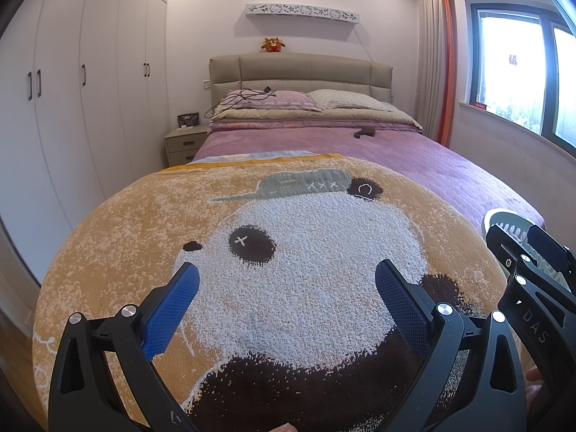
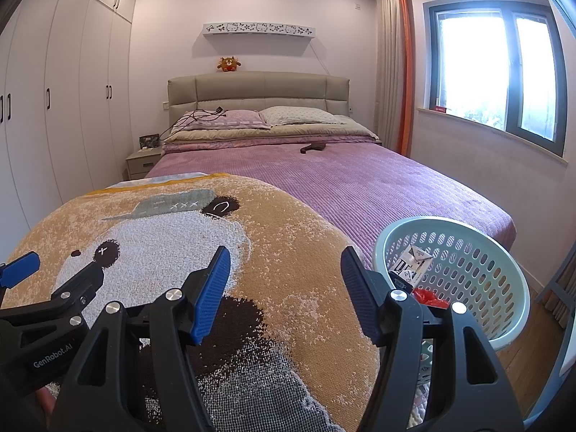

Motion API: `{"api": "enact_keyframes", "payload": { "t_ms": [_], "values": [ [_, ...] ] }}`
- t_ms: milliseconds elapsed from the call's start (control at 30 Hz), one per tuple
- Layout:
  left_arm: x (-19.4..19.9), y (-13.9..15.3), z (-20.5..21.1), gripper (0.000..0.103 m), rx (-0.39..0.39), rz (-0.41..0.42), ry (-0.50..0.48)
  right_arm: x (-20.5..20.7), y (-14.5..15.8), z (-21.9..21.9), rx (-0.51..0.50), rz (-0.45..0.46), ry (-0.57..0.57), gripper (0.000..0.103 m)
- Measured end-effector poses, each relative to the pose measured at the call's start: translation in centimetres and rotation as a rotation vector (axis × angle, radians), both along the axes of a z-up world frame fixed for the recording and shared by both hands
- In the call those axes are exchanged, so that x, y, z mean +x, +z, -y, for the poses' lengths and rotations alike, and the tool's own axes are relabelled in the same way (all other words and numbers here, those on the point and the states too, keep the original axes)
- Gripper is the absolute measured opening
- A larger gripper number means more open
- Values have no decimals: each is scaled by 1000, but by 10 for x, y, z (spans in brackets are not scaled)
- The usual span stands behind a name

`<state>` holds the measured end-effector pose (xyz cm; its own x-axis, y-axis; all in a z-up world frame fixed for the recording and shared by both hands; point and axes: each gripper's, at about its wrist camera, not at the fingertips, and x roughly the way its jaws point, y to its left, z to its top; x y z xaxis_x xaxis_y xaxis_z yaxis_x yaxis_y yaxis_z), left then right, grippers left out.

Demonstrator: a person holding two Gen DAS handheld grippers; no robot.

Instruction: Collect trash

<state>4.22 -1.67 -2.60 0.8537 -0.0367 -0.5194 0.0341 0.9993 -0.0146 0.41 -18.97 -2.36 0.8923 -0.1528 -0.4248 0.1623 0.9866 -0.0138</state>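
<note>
While both grippers hang over the foot of the bed, the scene reads as follows:

Bed (image 2: 360, 187): covered in a purple quilted spread, with a padded grey headboard (image 2: 259, 90) at the far wall.
Bear blanket (image 1: 288, 270): orange, with a white and brown bear face in a grey cap; it lies over the near end of the bed, under both grippers.
Basket (image 2: 504, 324): pale green, perforated, standing on the wooden floor just beside the bed's near right corner.
Left gripper (image 1: 286, 302): blue pads spread wide apart, nothing between them, above the bear's face.
Right gripper (image 2: 286, 288): jaws likewise apart and holding nothing, above the blanket's right edge, the basket just to its right.
Trash: a printed white carton (image 2: 412, 262) and a crumpled red wrapper (image 2: 430, 297) lie inside the basket.
Dark object (image 2: 313, 148): small, brown, on the spread near the pillows (image 2: 266, 117); what it is cannot be told.
</note>
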Motion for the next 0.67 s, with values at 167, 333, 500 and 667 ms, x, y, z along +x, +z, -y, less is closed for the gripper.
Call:
{"api": "enact_keyframes", "payload": {
  "t_ms": [167, 333, 500, 667],
  "values": [
    [0, 1, -1, 95, 7, 0, -1, -1, 0, 1, -2, -1, -2, 60],
    [-1, 8, -14, 95, -7, 10, 23, -2, 1, -1, -21, -11, -5, 60],
    [-3, 18, -26, 95, 22, 15, 48, -4, 8, -8, -27, -21, 11, 60],
    [-10, 29, -40, 95, 45, 28, 73, -7, 13, -19, -34, -34, 38, 70]
  ]
}}
